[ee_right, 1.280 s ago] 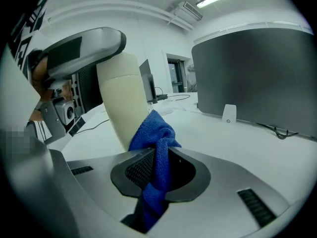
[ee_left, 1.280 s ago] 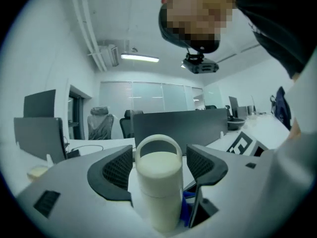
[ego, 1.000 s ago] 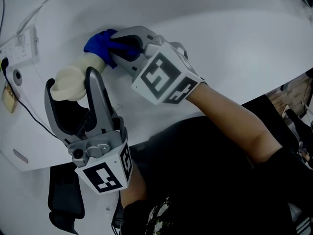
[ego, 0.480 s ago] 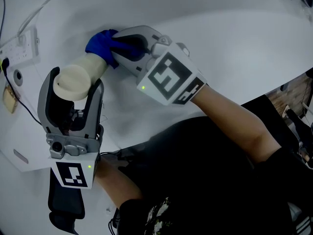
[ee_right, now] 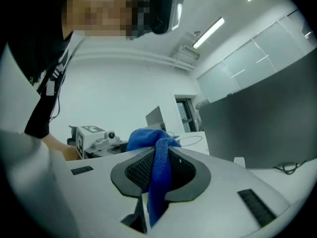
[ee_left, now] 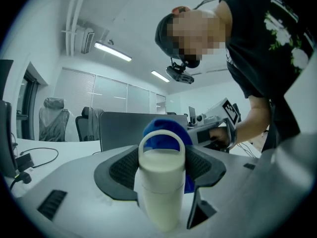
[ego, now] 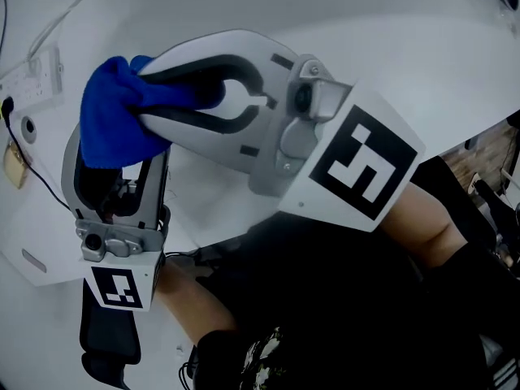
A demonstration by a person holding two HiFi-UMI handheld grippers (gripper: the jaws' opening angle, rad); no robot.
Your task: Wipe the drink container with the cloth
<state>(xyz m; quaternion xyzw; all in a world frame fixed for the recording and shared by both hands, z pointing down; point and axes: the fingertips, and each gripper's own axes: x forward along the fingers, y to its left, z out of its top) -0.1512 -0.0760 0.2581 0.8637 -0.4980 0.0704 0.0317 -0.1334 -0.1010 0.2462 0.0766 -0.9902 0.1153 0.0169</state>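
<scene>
Left gripper (ee_left: pixel 159 165) clamps the cream drink container (ee_left: pixel 159 192) between its pads, steadying it. Right gripper (ee_right: pixel 157 170) pinches the blue cloth (ee_right: pixel 147 138), bunched against the container's far end, apparently for wiping.

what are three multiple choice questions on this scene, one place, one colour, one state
1. Where is the drink container? A) in a sink B) between the jaws of the left tongs C) on a shelf
2. What colour is the cloth? A) white B) red C) blue
3. The right tongs are: A) shut on the cloth B) open, empty C) shut on the container
Answers: 1 B, its pads clamp the container's sides; 2 C, blue in all views; 3 A, cloth pinched between its jaws.
</scene>
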